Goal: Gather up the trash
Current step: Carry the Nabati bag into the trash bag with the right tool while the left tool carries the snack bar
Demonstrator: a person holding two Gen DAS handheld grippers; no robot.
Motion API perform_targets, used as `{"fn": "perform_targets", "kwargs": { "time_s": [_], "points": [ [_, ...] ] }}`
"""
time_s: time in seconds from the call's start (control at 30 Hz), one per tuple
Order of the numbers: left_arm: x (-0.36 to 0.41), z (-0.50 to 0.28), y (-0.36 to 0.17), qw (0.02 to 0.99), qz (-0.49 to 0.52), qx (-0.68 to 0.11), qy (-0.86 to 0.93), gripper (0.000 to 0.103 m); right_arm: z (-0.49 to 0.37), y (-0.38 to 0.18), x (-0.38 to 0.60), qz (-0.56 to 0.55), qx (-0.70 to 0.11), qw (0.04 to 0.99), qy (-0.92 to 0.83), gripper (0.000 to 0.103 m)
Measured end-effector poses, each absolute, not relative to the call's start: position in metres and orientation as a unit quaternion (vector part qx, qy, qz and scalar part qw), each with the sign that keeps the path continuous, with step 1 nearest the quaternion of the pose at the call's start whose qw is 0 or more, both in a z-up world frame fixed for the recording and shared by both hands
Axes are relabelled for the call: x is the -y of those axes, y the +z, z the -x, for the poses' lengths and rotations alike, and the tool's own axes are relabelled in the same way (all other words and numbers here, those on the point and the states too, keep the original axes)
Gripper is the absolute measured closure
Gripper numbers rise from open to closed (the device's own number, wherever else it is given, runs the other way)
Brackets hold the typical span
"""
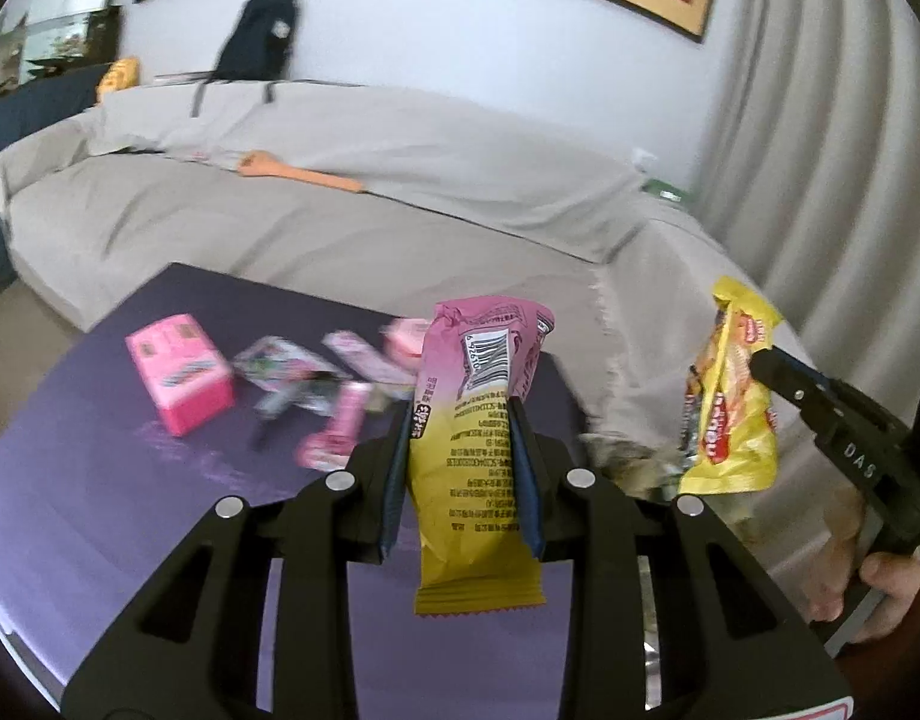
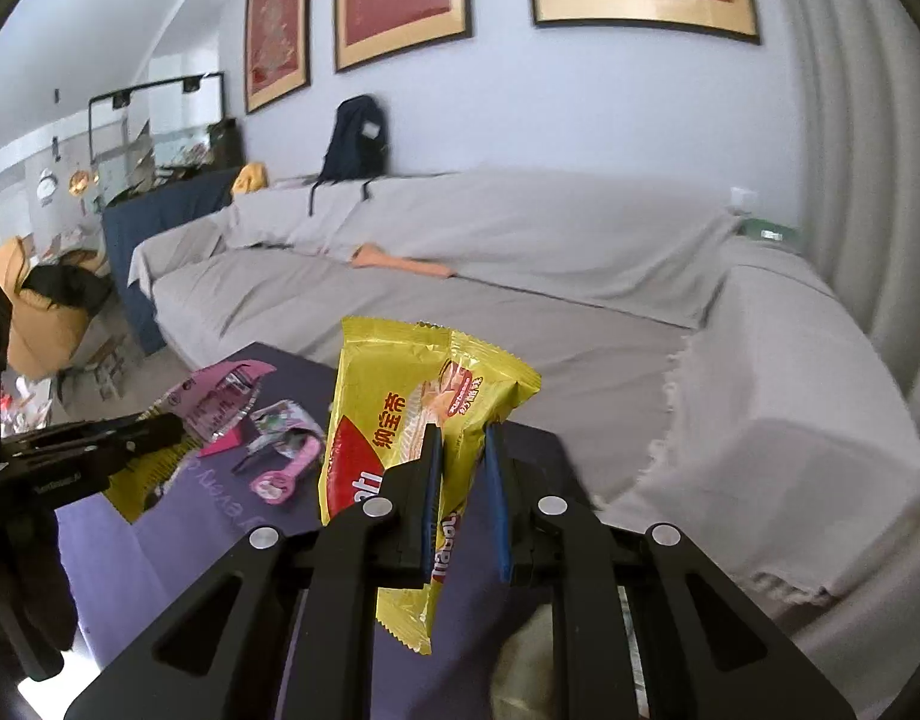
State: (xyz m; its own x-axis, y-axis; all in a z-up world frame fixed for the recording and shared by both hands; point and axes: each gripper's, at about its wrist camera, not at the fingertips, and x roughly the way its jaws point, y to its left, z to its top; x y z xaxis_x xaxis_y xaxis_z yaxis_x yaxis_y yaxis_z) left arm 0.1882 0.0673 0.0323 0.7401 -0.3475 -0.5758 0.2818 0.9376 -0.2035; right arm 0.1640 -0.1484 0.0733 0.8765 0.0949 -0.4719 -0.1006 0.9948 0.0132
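Left claw (image 1: 463,414) pinches a crinkly pink-and-yellow wrapper (image 1: 478,420); right claw (image 2: 463,438) clamps a glossy yellow wrapper (image 2: 411,420). Beyond both, a boxy pink carton (image 1: 177,372) sits on the purple bench (image 1: 129,510).

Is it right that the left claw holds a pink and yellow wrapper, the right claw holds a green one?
Not quite. The left claw does hold the pink and yellow wrapper, but the right claw holds a yellow wrapper, not green, as the right wrist view shows.
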Motion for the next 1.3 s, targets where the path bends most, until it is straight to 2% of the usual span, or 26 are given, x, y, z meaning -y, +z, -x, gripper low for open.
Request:
{"fn": "perform_targets", "kwargs": {
  "time_s": [0.33,0.53,0.9,1.1,1.3],
  "points": [
    [0.035,-0.154,0.019,0.914,0.039,-0.326,-0.237,0.074,-0.108,0.062,0.242,-0.03,-0.238,0.971,0.0,0.087],
    [0.074,-0.142,0.007,0.901,0.014,-0.343,-0.265,0.074,-0.098,0.027,0.283,-0.03,-0.266,0.963,-0.028,0.087],
    [0.078,-0.15,-0.018,0.888,0.018,-0.378,-0.262,0.073,-0.137,-0.06,0.293,-0.061,-0.356,0.933,-0.009,0.088],
    [0.069,-0.16,-0.034,0.881,0.032,-0.396,-0.257,0.073,-0.161,-0.09,0.268,-0.05,-0.39,0.919,0.016,0.088],
    [0.06,-0.169,-0.046,0.877,0.043,-0.408,-0.249,0.073,-0.184,-0.129,0.261,-0.018,-0.458,0.889,0.002,0.088]
  ]
}}
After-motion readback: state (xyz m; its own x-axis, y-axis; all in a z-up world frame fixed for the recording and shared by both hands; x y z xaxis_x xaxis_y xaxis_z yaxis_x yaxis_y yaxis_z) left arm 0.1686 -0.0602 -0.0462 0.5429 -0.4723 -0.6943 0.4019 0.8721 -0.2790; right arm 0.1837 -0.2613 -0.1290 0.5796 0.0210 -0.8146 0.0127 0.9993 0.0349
